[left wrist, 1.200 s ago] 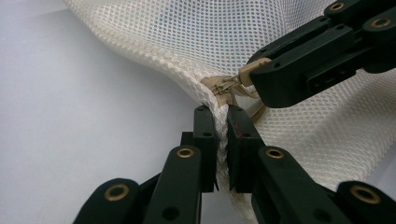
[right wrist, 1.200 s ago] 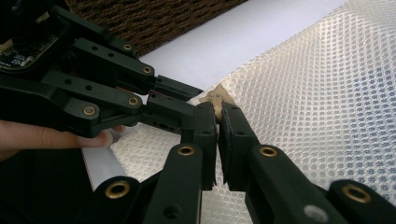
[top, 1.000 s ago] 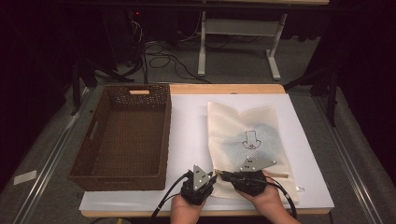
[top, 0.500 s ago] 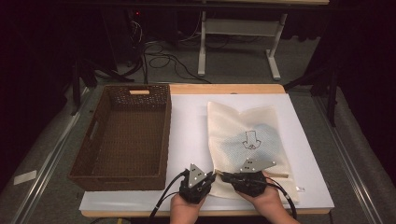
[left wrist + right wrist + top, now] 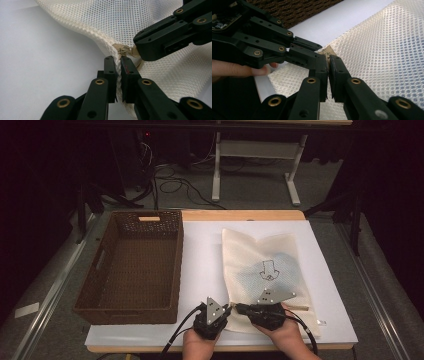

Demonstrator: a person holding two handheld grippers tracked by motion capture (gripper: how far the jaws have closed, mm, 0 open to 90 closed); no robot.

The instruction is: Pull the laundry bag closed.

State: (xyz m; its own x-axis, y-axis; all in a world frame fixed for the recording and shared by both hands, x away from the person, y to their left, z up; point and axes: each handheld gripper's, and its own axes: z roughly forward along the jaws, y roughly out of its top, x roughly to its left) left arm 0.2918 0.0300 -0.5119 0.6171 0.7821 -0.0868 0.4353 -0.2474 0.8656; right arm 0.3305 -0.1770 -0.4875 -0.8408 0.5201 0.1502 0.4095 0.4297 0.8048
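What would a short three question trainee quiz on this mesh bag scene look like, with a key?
1. True or false: the left gripper is shut on the mesh bag.
2. Which lies left of the bag in the high view: A a wicker basket, B a bucket, C a lamp?
3. What does the right gripper pinch at the bag's near corner?

Key: 1 true. 2 A. 3 The zipper end, as far as the gripper views show.

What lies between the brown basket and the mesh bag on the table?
Only a bare strip of the white table surface separates the basket from the mesh bag, as the high view shows.
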